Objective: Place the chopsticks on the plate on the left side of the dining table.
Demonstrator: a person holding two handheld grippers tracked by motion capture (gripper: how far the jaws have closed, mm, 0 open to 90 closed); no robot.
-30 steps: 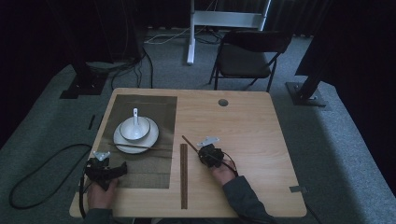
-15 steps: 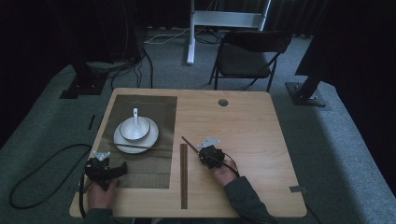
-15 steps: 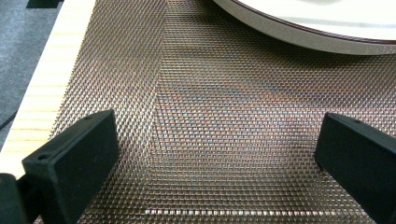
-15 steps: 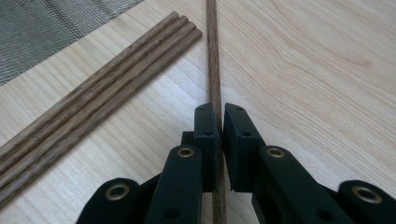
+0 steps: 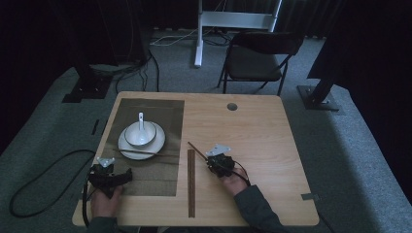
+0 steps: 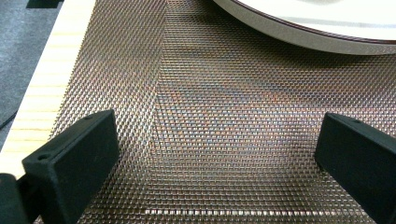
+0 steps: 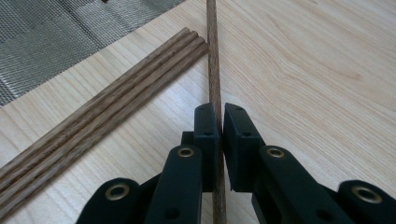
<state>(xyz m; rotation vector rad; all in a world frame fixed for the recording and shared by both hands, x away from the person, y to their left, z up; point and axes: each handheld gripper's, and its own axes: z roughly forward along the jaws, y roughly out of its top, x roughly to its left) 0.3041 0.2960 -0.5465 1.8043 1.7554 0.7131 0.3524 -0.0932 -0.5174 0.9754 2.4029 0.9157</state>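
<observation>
The table [image 5: 272,145] is pale wood, with a small round hole [image 5: 232,106] near its far edge. A dark woven mat [image 5: 155,174] covers much of its left half. On the mat's far part sits a white plate [image 5: 127,147] with a bowl [image 5: 141,134] on it and a white spoon [image 5: 140,119] standing in the bowl. One chopstick [image 5: 145,153] lies across the plate's near rim. Just right of the mat, on bare wood, a bundle of chopsticks [image 5: 191,182] lies lengthwise, running toward the person.

The left hand-held gripper [image 5: 110,176] rests on the mat's near-left part, close to the plate. In the left gripper view its jaws stand wide apart with nothing between them, only mat [image 6: 219,140] beneath and the plate's rim [image 6: 299,37] just ahead.

The right hand-held gripper [image 5: 214,158] sits right of the bundle, on the table's middle. In the right gripper view its jaws are clamped tight on a single stick [image 7: 214,70], which runs between the pads and points forward past the end of the bundle [image 7: 102,112]. In the high view that stick [image 5: 198,149] slants up-left from the jaws; whether its tip touches the table is hard to tell there.
</observation>
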